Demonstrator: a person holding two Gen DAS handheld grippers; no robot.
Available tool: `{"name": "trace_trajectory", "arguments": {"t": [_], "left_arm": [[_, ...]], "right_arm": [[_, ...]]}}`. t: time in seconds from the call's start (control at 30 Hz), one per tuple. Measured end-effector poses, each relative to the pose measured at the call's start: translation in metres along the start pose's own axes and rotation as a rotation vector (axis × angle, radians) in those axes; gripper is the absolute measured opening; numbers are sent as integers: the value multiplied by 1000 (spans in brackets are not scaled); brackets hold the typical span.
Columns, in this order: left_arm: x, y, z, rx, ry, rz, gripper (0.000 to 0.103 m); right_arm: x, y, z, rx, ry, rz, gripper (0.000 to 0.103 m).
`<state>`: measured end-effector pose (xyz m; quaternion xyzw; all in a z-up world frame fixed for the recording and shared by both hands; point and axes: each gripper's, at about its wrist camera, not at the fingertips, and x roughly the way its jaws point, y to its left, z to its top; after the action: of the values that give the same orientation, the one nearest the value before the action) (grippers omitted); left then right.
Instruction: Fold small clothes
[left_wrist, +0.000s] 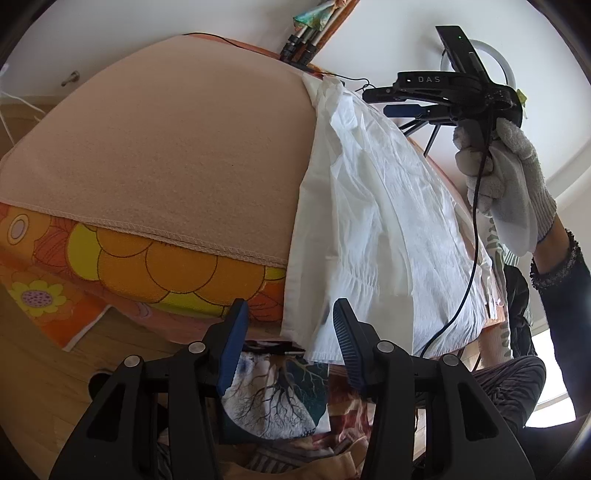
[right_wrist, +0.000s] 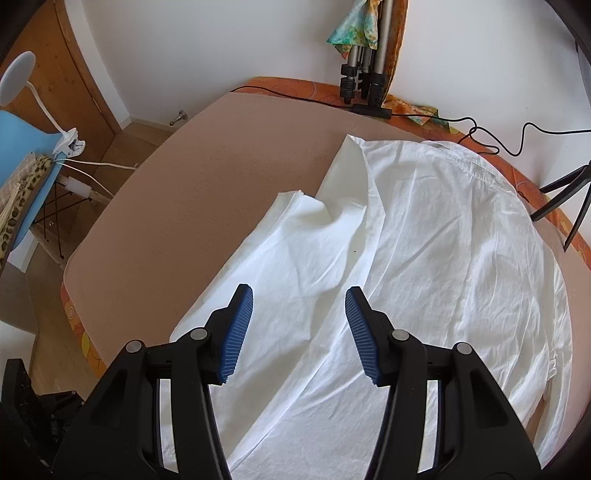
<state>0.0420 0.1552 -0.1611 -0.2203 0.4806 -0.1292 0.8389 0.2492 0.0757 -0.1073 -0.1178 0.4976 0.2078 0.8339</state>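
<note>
A white shirt (right_wrist: 424, 236) lies crumpled and partly folded on a beige mat (right_wrist: 207, 177) that covers the table. Its sleeve (right_wrist: 295, 236) lies folded toward the mat's middle. My right gripper (right_wrist: 299, 306) is open and empty, hovering above the shirt's near part. My left gripper (left_wrist: 290, 317) is open and empty, low at the table's near edge, next to the shirt's hanging hem (left_wrist: 317, 332). The left wrist view also shows the right gripper (left_wrist: 402, 99) held by a gloved hand (left_wrist: 509, 177) above the shirt (left_wrist: 388, 229).
An orange floral cloth (left_wrist: 147, 273) lies under the mat (left_wrist: 166, 147). Tripod legs (right_wrist: 364, 81) and black cables (right_wrist: 480, 136) sit at the table's far edge. Another tripod (right_wrist: 565, 206) stands right. A blue chair (right_wrist: 22, 155) with a clip lamp (right_wrist: 18, 77) stands left. Patterned clothes (left_wrist: 277, 398) lie below the table.
</note>
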Motion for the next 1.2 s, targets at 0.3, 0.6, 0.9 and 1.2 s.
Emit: {"name": "trace_trajectory", "arguments": {"t": [0.3, 0.6, 0.9, 1.2], "left_arm": [[9, -13, 2, 41, 2, -15, 43], [12, -23, -2, 62, 17, -81, 7], [11, -48, -3, 159, -14, -80, 5], [13, -52, -5, 176, -15, -86, 5]], "right_arm": [[89, 29, 34, 33, 107, -16, 55], [84, 46, 43, -2, 138, -66, 66], [88, 63, 43, -31, 207, -104, 67], [103, 73, 44, -8, 249, -111, 67]]}}
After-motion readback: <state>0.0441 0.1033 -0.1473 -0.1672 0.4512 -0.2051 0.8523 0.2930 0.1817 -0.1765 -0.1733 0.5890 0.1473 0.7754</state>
